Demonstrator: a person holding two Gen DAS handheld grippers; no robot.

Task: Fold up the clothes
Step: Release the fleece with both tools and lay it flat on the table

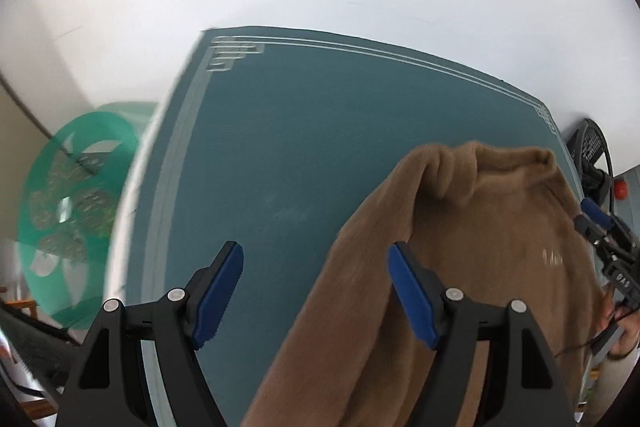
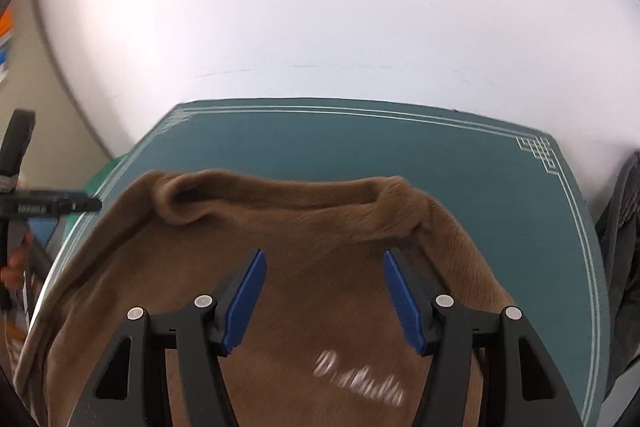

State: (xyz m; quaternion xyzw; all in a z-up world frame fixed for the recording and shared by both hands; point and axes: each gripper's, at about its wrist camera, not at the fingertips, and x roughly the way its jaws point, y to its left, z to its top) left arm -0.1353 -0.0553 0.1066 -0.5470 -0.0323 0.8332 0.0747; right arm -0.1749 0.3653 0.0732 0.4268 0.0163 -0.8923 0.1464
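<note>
Fuzzy brown sweater (image 2: 304, 235) lies crosswise beyond the right gripper's (image 2: 323, 301) empty wide jaws; left gripper (image 1: 316, 297) likewise wide, empty

You're looking at a white tabletop (image 2: 280, 27) with a teal mat (image 2: 360, 147) spread flat on it, pale double lines and a fret pattern marking the mat's corners. A brown fleece garment (image 2: 280, 227) lies directly on the mat's near side, its far edge rolled over, white lettering blurred.
</note>
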